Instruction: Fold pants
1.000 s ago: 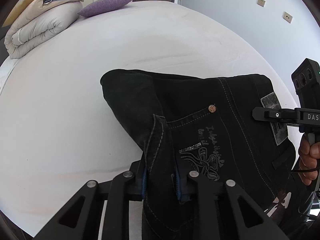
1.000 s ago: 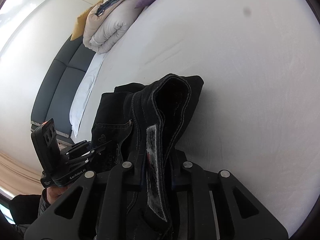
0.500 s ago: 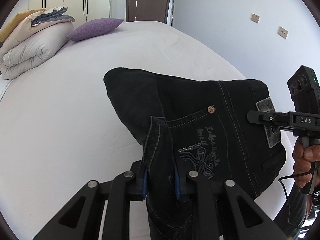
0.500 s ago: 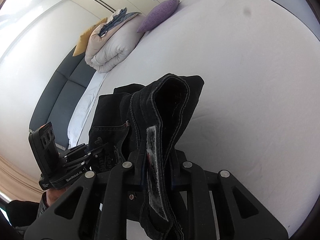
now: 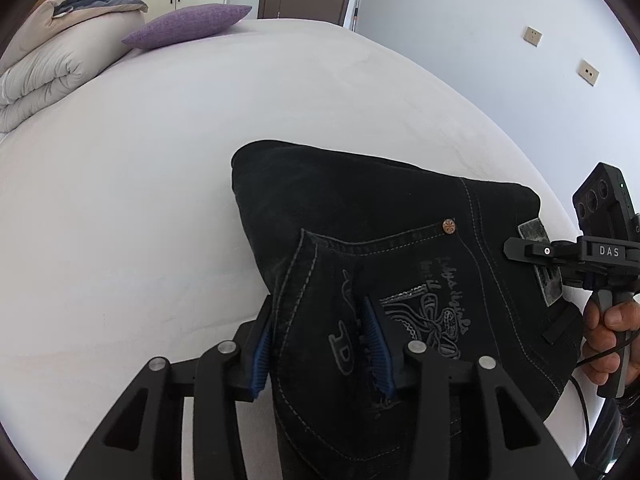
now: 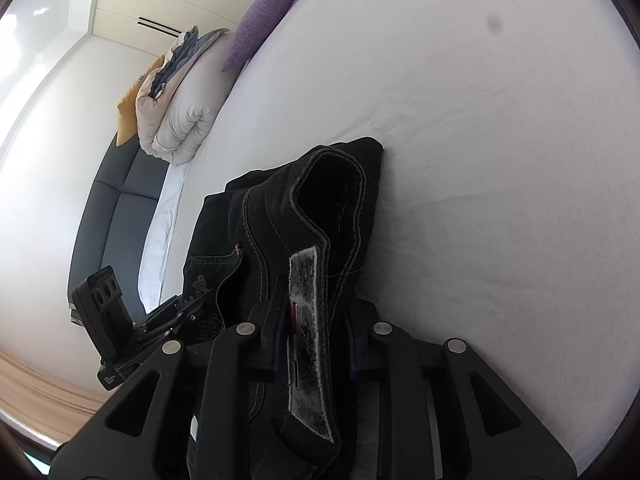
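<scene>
Both grippers clamped on black pants (image 5: 380, 208); sofa (image 6: 116, 208) only in right view.

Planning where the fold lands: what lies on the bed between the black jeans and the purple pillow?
Only bare white sheet between the black jeans and purple pillow, in the left wrist view.

Bright even daylight, soft shadows; strong fisheye bending with dark corner vignette; black denim pants (image 5: 400, 248) underexposed, detail lost.
</scene>
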Available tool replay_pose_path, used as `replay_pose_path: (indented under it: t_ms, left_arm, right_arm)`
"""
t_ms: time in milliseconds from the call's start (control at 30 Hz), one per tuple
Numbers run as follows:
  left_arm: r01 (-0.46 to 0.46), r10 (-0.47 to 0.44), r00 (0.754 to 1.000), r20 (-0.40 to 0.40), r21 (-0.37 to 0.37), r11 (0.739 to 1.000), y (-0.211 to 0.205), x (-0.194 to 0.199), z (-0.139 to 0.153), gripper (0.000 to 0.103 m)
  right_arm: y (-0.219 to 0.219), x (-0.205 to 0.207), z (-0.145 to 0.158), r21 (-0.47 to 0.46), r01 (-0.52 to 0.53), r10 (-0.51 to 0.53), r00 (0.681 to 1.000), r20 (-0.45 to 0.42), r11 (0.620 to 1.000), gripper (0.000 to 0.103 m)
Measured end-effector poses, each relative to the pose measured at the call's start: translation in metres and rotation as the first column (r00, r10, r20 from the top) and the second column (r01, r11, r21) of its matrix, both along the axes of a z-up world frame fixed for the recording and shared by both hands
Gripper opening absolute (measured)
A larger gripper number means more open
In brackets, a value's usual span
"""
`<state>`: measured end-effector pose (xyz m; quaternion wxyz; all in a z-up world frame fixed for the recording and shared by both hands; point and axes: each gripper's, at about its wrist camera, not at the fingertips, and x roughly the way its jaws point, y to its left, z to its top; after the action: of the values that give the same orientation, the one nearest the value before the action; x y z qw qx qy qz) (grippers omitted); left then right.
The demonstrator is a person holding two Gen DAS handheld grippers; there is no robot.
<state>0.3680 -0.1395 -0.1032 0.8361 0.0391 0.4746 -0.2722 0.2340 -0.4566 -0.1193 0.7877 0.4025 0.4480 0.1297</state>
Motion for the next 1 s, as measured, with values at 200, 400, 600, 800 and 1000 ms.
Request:
replay_pose_path:
  t_ms: [200, 400, 600, 800, 1000]
  left_arm:
    - [-0.030, 0.033, 0.997, 0.070, -0.039, 0.999, 0.028, -0.033, 0.020, 0.055]
    - [-0.083, 0.103, 0.942, 0.320, -0.075, 0.994, 0.056, -0.125, 0.068, 0.098]
    - [-0.180, 0.182, 0.739, 0.648, -0.070, 0.981, 0.061, -0.161, 0.130, 0.103]
    - [-0.366, 0.311, 0.732, 0.606, -0.036, 0.930, 0.077, -0.204, 0.162, 0.103]
    - [-0.406, 0.356, 0.756, 0.549, -0.033, 0.913, 0.089, -0.234, 0.165, 0.103]
  right_arm:
    - [0.009, -0.015, 0.015, -0.104, 0.053, -0.051, 0.998, 0.021, 0.993, 0.046]
    - [0.008, -0.075, 0.063, -0.249, 0.179, -0.153, 0.981, 0.119, 0.952, 0.057]
    - [0.053, -0.159, 0.138, -0.496, 0.313, -0.158, 0.931, 0.330, 0.810, 0.061]
    - [0.102, -0.250, 0.201, -0.531, 0.501, -0.154, 0.810, 0.566, 0.684, 0.090]
    - [0.138, -0.317, 0.239, -0.564, 0.584, -0.118, 0.748, 0.653, 0.583, 0.102]
